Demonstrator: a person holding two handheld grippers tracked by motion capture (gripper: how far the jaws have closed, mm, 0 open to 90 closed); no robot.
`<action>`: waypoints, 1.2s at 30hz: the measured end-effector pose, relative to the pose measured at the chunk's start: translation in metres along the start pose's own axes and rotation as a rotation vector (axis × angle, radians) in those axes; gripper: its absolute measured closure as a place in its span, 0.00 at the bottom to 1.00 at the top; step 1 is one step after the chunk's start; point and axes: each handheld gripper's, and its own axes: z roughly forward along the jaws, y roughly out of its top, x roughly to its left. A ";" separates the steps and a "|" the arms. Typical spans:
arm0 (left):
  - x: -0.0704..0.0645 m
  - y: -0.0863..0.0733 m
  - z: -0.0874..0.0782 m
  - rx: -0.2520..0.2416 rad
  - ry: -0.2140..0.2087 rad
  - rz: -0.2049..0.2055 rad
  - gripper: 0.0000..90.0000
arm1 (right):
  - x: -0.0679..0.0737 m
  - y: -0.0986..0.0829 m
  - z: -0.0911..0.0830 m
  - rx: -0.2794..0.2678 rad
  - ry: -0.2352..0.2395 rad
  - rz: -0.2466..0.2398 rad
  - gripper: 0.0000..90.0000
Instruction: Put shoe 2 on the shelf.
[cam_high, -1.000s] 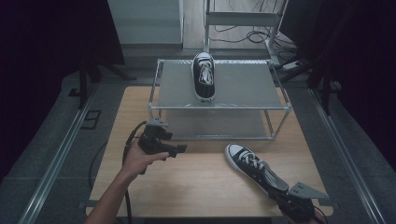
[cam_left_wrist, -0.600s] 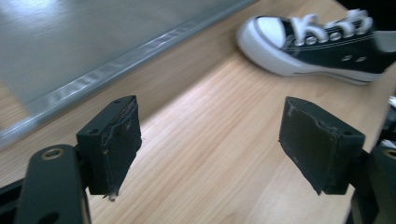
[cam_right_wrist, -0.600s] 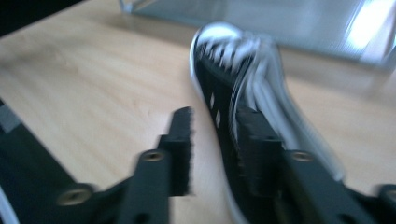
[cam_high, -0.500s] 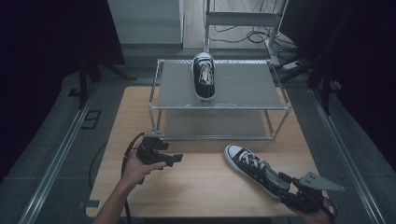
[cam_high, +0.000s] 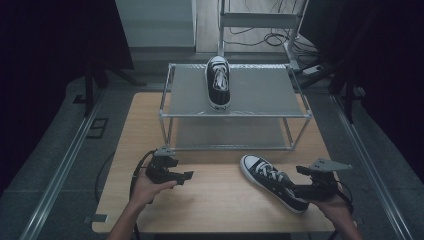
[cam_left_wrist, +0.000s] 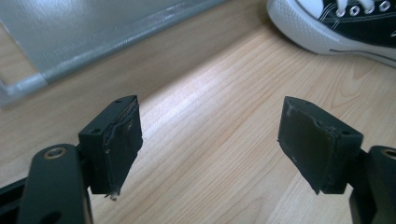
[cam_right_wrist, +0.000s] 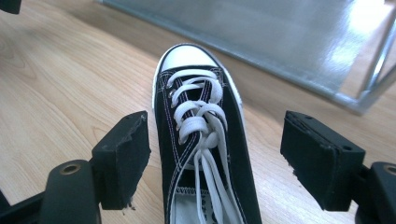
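A black sneaker with white laces and toe cap (cam_high: 272, 181) lies on the wooden table (cam_high: 220, 200), toe toward the rack. My right gripper (cam_high: 296, 190) is open over its heel end; in the right gripper view the sneaker (cam_right_wrist: 201, 140) runs between the two spread jaws, which do not touch it. My left gripper (cam_high: 186, 176) is open over bare wood to the sneaker's left. In the left gripper view the sneaker's white toe (cam_left_wrist: 336, 25) shows at the upper right. A matching sneaker (cam_high: 218, 82) stands on the top shelf of the metal rack (cam_high: 260, 95).
The rack fills the far half of the table, its lower shelf (cam_high: 230, 132) bare. Its frame edge (cam_left_wrist: 93, 56) lies just ahead of my left gripper. Cables (cam_high: 260, 35) and a stand sit beyond the table.
My right gripper has come forward over the sneaker's heel end, with the hand now in view. My left gripper slid toward the near edge and a little right.
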 end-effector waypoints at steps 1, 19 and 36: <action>0.001 -0.002 0.002 0.000 -0.001 -0.007 0.25 | -0.001 0.002 0.004 0.020 0.011 -0.003 0.24; 0.000 -0.014 0.022 0.045 0.018 -0.017 0.26 | 0.000 0.017 0.044 0.219 0.007 -0.041 0.15; 0.002 -0.016 0.021 0.043 0.009 -0.035 0.26 | 0.006 0.023 0.080 0.444 -0.022 -0.079 0.13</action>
